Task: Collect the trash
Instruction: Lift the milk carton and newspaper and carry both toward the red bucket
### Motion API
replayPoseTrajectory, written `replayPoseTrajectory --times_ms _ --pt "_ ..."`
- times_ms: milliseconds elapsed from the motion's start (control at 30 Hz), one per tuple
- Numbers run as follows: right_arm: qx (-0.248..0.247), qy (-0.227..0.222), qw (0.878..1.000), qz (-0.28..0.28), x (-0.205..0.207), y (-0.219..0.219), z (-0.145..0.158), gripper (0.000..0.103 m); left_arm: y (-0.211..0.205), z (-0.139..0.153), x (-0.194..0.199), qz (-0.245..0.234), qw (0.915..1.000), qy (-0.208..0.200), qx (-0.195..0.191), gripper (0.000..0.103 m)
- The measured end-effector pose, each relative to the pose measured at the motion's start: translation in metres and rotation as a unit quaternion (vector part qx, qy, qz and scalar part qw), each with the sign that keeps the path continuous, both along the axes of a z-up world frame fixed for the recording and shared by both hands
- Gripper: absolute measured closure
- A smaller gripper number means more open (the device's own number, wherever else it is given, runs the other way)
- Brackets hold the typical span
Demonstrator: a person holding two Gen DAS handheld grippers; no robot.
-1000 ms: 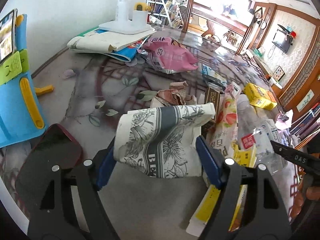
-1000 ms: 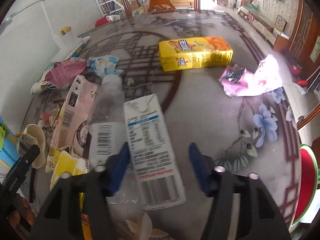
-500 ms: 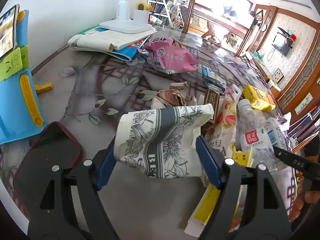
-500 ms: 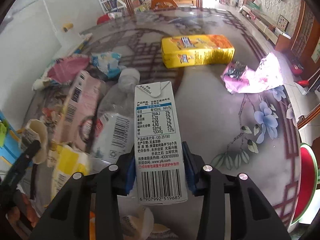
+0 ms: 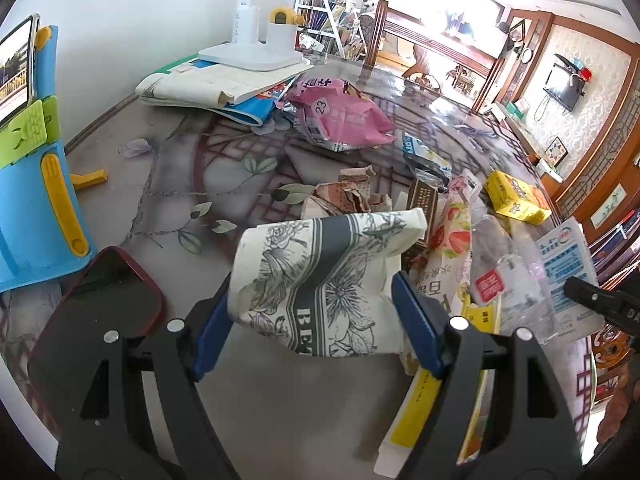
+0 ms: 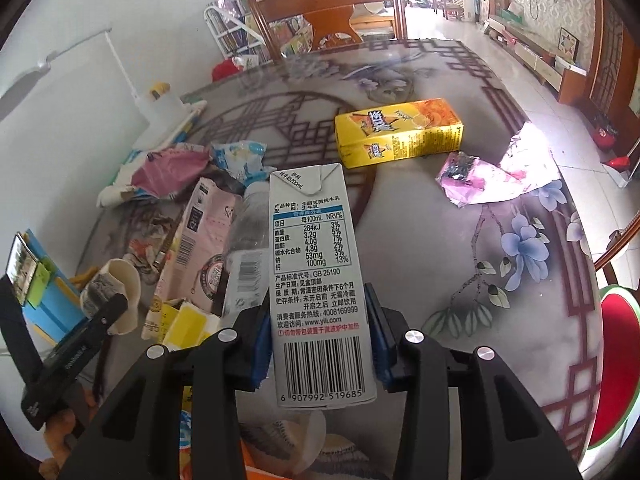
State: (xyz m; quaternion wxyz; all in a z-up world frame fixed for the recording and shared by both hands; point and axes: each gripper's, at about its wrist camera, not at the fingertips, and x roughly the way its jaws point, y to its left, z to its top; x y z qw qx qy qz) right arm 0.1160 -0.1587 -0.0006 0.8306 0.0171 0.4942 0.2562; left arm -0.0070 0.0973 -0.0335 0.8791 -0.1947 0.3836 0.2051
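White milk carton (image 6: 320,288) upright, lifted; floral paper cup (image 5: 320,280) tipped sideways.

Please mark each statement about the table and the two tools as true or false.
1. The right tool grips a white milk carton. True.
2. The left tool is empty. False: it holds a flower-printed paper cup.
3. The yellow box stands upright. False: it lies on its side.
4. A dark phone lies left of the cup. True.
5. The pink bag is inside the cup. False: it lies on the table, farther back.
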Motion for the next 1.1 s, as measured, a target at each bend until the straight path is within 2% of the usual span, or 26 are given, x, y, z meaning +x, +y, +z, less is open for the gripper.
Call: replayPoseTrajectory --times_ms 200,400,600,800,1100 --pt "0.016 -0.006 1.000 -0.006 -0.006 -0.013 0.008 0.065 -0.003 0.002 -0.003 0.000 0.9999 -0.003 0.013 0.029" --pt "0.009 -0.026 1.000 -0.008 -0.014 -0.028 0.015 0.065 -0.012 0.008 -0.007 -0.005 0.9992 -0.006 0.039 0.029" --pt "0.018 -0.051 0.998 -0.025 -0.026 -0.062 0.029 0.065 -0.027 0.026 -0.019 -0.006 0.9975 -0.023 0.067 0.029" --pt "0.038 -0.056 0.996 -0.050 -0.031 -0.099 0.036 0.065 -0.061 0.041 -0.032 -0.018 0.9968 -0.047 0.062 0.029" --pt "0.075 -0.041 0.994 -0.065 -0.045 -0.137 0.034 0.065 -0.125 0.074 -0.026 -0.077 0.9914 -0.077 0.072 0.029"
